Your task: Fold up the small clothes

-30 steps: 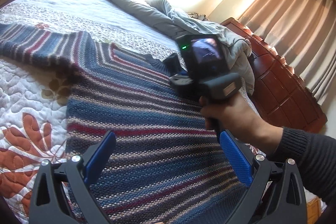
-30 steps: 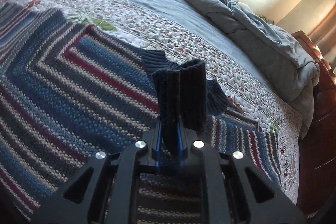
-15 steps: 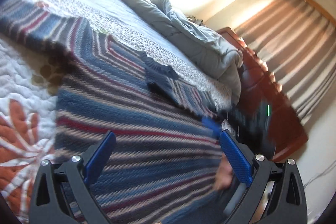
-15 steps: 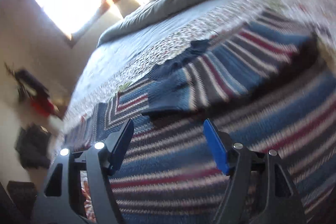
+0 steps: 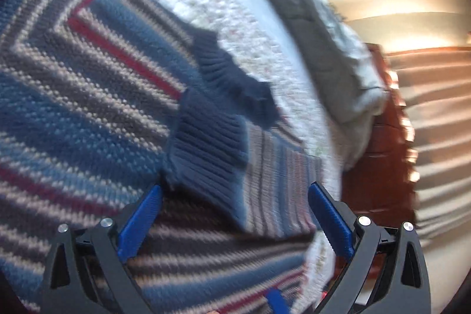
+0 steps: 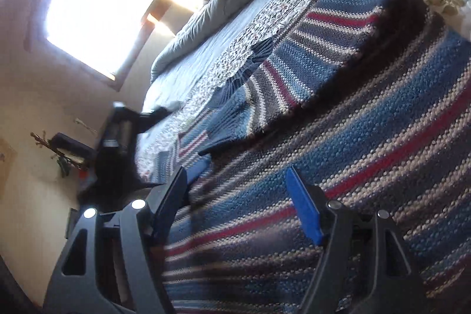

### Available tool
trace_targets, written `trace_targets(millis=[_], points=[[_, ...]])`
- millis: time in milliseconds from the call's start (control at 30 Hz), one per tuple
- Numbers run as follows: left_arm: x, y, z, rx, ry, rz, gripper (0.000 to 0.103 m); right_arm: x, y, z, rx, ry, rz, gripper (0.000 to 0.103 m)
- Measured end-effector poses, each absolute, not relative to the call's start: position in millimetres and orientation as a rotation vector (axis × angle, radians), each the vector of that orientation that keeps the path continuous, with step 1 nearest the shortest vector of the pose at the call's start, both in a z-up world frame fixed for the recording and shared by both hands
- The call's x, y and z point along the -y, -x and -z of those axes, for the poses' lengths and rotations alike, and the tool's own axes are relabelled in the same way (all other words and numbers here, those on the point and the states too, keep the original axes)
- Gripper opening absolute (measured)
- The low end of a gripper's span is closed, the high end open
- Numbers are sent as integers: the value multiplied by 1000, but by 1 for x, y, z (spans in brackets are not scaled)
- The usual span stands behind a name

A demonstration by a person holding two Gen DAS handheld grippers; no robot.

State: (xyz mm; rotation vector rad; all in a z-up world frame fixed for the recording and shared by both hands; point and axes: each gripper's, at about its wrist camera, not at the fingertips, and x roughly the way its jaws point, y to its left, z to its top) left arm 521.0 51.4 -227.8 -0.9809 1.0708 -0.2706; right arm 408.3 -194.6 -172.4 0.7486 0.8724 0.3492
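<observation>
A striped knit sweater [image 5: 88, 84] in blue, grey and red lies flat on the quilted bed [image 5: 235, 5]. One sleeve is folded in across the body, and its navy ribbed cuff [image 5: 206, 143] rests beside the navy collar [image 5: 232, 78]. My left gripper [image 5: 235, 187] hovers open just short of that cuff, with nothing pressed between its blue pads. In the right wrist view my right gripper [image 6: 235, 171] stands open and empty low over the sweater's body [image 6: 368, 143]. The folded sleeve [image 6: 323, 49] lies beyond it. The left-hand tool [image 6: 123, 131] shows dark at the left.
A crumpled grey duvet [image 5: 323, 34] is heaped along the far side of the bed. A reddish wooden dresser [image 5: 379, 167] and striped curtains [image 5: 435, 108] stand past the bed's edge. A bright window [image 6: 103, 5] glares in the right wrist view.
The right gripper let go of the navy cuff, opened, rolled and drew back over the sweater's body. The left gripper swung across and rolled toward the laid-down cuff.
</observation>
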Motion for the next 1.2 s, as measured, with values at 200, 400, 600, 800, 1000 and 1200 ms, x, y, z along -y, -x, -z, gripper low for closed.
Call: trace_targets(millis=[200,400,600,800,1000,1200], points=[[-40,-537,226,-1115,903,183,81,199,-407,167,-863,-747,-329,73],[-39,-541,223,-1169,732,88,18,213,-401,152,-800,-668,-260,74],[-38,-535,203,-1108,644,110,9,219,-398,154,-799,-632,-227,75],[-31,-529,174,-1043,547,134,9,216,-399,155,-800,-609,-237,75],[-49,-531,149,-999,493,135,9,212,-399,156,-807,-597,-238,75],[-79,-526,147,-990,485,99,9,206,-399,155,-804,-561,-241,75]])
